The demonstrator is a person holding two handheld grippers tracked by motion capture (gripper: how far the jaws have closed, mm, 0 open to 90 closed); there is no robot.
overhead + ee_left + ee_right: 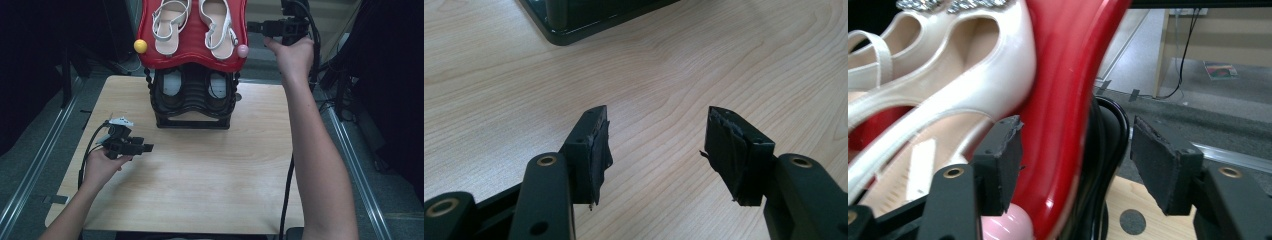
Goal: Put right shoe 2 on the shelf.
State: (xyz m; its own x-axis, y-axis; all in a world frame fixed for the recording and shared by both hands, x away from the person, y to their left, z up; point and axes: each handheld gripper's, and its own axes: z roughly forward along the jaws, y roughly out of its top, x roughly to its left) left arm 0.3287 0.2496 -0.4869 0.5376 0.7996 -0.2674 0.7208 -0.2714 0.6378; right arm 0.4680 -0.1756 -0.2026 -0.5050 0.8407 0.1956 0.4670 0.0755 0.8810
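Right tool [252, 27] sits wide open beside the red shelf [192, 57] edge, gripping nothing; left tool [145, 147] hangs open and empty over the bench [210, 170].

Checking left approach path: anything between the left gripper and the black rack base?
Nothing: bare table between left gripper and rack base, per left gripper view.

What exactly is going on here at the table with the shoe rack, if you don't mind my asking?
A person works at a shoe rack with a hand-held gripper in each hand. The right hand-held gripper is at the red top tray's right edge, jaws open astride the rim, beside the white sandals and a pink knob. The left hand-held gripper hovers open over the table, holding nothing.
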